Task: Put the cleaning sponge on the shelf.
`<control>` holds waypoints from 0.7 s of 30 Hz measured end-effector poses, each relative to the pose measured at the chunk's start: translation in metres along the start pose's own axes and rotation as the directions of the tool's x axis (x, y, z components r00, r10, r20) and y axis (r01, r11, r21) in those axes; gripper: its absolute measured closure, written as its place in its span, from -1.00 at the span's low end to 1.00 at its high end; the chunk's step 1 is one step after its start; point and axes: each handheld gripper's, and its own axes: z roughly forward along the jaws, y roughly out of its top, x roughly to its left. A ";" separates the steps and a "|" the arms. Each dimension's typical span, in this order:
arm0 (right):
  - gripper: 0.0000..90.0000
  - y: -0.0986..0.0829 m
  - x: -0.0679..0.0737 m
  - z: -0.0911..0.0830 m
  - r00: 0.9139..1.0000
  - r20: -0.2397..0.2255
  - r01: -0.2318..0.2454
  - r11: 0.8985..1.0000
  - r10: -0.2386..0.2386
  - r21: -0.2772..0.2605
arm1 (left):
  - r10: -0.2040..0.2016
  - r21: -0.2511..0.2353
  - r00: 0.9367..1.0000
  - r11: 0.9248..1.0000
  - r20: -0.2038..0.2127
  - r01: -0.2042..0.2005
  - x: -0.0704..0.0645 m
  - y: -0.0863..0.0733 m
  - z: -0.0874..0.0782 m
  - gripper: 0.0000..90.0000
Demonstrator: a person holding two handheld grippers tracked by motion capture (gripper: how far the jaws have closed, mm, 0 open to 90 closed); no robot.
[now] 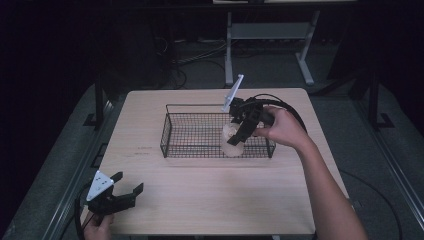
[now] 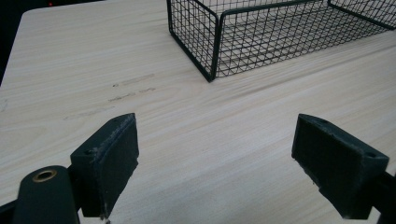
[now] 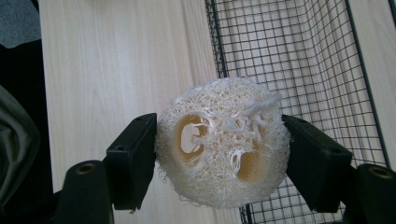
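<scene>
Two fingers of the right gripper (image 3: pixel 219 154) pinch the loofah (image 3: pixel 222 144) from both sides, over the basket's (image 1: pixel 172 129) near right corner; probably it should sink lower inside the wire wall before release, lest it roll out; the left gripper (image 2: pixel 215 154) idles, fingers spread, well away from the basket.

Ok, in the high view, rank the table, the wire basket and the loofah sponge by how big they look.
1. table, largest by far.
2. wire basket, covering a middling part of the tabletop.
3. loofah sponge, smallest, held in the right gripper at the basket's right end.
</scene>
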 end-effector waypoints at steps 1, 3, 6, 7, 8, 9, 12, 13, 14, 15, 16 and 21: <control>-0.35 0.001 -0.001 0.000 1.000 0.001 -0.003 1.000 0.003 -0.001 | -0.001 0.000 1.000 1.000 0.000 0.001 0.000 0.000 0.000 -0.69; -0.35 0.003 -0.004 -0.001 1.000 -0.001 -0.006 1.000 0.006 -0.004 | -0.002 0.000 1.000 1.000 -0.001 0.002 0.000 0.000 0.000 -0.69; -0.35 0.005 -0.009 -0.003 1.000 0.005 -0.011 1.000 0.011 0.000 | -0.001 -0.001 1.000 1.000 0.001 0.001 0.000 0.000 0.000 -0.69; -0.35 0.007 -0.012 -0.004 1.000 0.009 -0.021 1.000 0.021 0.005 | -0.002 -0.001 1.000 1.000 0.001 0.002 0.000 0.000 0.000 -0.69; -0.35 0.008 -0.014 -0.004 1.000 0.010 -0.020 1.000 0.019 0.008 | 0.000 -0.001 1.000 1.000 0.000 0.000 0.000 0.000 0.000 -0.69; -0.35 0.008 -0.014 -0.004 1.000 0.010 -0.020 1.000 0.019 0.008 | 0.001 -0.003 1.000 1.000 0.000 -0.001 -0.001 0.000 0.000 -0.69; -0.35 0.011 -0.023 -0.003 0.999 0.018 -0.032 0.999 0.032 0.021 | 0.005 0.001 1.000 1.000 0.002 -0.005 -0.001 0.000 0.000 -0.69; -0.35 0.011 -0.024 -0.003 0.999 0.017 -0.036 0.999 0.036 0.017 | 0.004 0.001 1.000 1.000 0.002 -0.004 -0.001 0.000 0.000 -0.69; -0.35 0.011 -0.024 -0.003 0.999 0.017 -0.036 0.999 0.036 0.017 | 0.003 0.000 1.000 1.000 0.002 -0.003 -0.001 0.000 0.000 -0.69; -0.35 0.012 -0.026 -0.003 0.999 0.014 -0.041 0.999 0.041 0.014 | 0.003 -0.001 1.000 1.000 0.001 -0.003 -0.001 0.000 0.000 -0.69; -0.35 0.012 -0.029 -0.003 0.999 0.015 -0.043 0.999 0.043 0.011 | 0.001 -0.002 1.000 1.000 0.001 -0.001 -0.001 0.000 0.000 -0.69; -0.35 0.014 -0.040 0.002 0.997 0.013 -0.074 0.997 0.074 0.010 | 0.005 0.000 1.000 1.000 0.003 -0.005 -0.002 0.000 0.000 -0.69</control>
